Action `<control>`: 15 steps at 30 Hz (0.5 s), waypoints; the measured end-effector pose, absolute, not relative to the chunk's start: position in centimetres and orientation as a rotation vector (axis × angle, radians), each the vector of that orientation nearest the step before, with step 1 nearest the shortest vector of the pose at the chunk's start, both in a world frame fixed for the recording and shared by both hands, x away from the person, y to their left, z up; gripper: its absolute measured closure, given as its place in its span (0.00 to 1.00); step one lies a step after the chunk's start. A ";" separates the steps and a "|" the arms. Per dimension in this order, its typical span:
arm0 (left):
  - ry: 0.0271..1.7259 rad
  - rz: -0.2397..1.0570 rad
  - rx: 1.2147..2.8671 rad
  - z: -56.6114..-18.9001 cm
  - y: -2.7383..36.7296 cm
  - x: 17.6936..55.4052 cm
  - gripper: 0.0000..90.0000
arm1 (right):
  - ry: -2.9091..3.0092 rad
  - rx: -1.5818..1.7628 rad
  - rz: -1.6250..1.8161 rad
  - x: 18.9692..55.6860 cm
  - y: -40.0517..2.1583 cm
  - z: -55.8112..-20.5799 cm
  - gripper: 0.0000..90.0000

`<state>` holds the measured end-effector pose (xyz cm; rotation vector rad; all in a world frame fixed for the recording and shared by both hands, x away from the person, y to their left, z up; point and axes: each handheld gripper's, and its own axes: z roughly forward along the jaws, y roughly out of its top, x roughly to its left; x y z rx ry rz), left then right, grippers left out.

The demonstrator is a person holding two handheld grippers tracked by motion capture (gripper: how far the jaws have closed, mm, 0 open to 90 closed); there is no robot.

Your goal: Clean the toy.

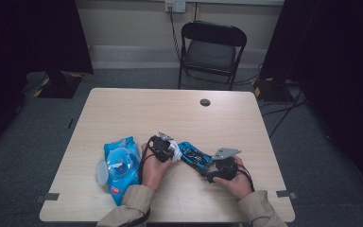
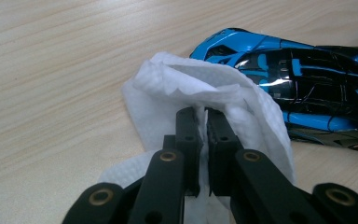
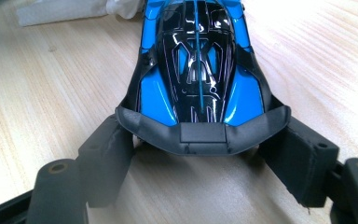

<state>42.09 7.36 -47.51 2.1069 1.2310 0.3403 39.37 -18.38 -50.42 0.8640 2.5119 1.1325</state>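
Glossy toy car [image 3: 193, 70], quilted paper wipe [image 2: 177, 88]

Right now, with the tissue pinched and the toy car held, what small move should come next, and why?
Probably sweep the white tissue, pinched in the left gripper, onto the blue toy car. The tissue sits beside its end, and the right gripper braces its rear on both sides.

Blue-and-black toy car [image 3: 193, 70], white quilted wipe [image 2: 205, 93], pale wood-grain table [image 1: 137, 111].

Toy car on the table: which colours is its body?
Bright blue with glossy black, on the toy car; the right gripper view shows it best.
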 end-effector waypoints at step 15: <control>1.231 0.298 2.108 -47.5 7.3 41.9 0.93 | 2.510 0.869 1.131 39.4 -18.3 -50.4 0.29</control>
